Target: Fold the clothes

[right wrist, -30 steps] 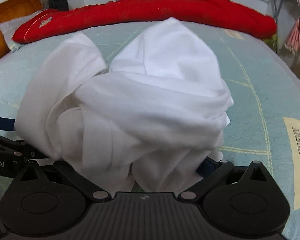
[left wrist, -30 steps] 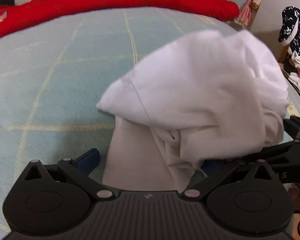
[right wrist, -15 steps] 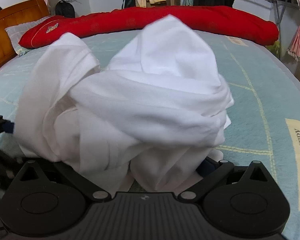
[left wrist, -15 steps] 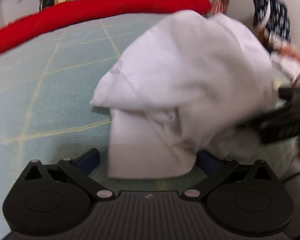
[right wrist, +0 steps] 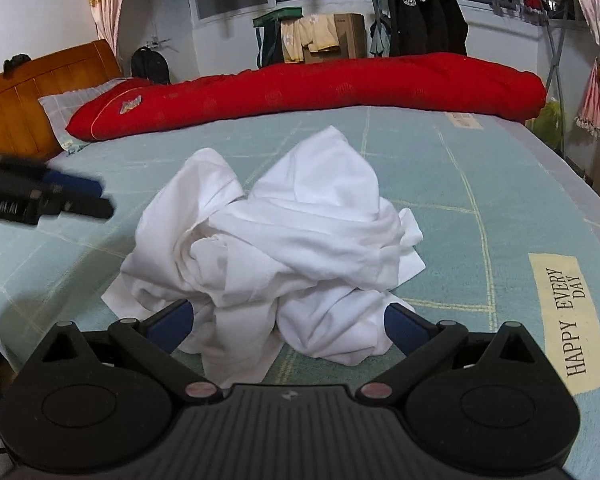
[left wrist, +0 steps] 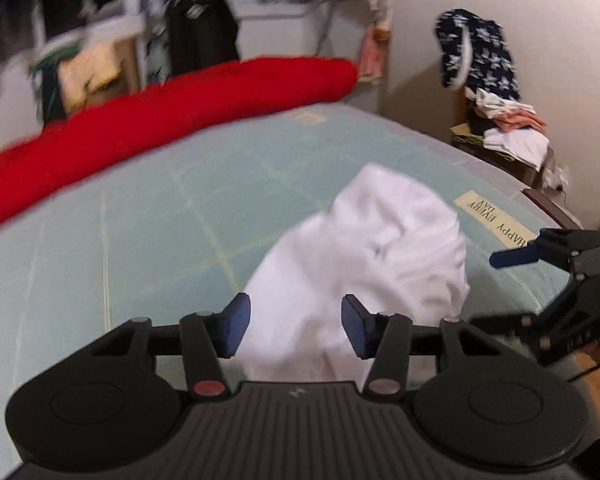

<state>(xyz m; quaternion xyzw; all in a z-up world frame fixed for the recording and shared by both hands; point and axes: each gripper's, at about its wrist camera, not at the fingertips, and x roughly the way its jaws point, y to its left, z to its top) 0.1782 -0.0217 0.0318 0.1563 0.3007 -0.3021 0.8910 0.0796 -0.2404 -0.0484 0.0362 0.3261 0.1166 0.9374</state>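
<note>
Nearest the right wrist camera, the right gripper [right wrist: 286, 322] has its blue-padded fingers spread wide apart, with the near edge of a crumpled white garment [right wrist: 284, 240] lying loose between them, not clamped. The left gripper [left wrist: 294, 326] also stands apart, its pads straddling the near end of the same garment without closing on it. The garment sits in a bunched heap on the pale green bed [right wrist: 480, 184], near the bed's front edge. Just to its right on the sheet is a cream label reading "HAPPY EVERY DAY" [right wrist: 572, 320]. Farther back, a long red quilt [right wrist: 320, 88] lies rolled across the bed, with a wooden headboard [right wrist: 32, 100] at the left.
</note>
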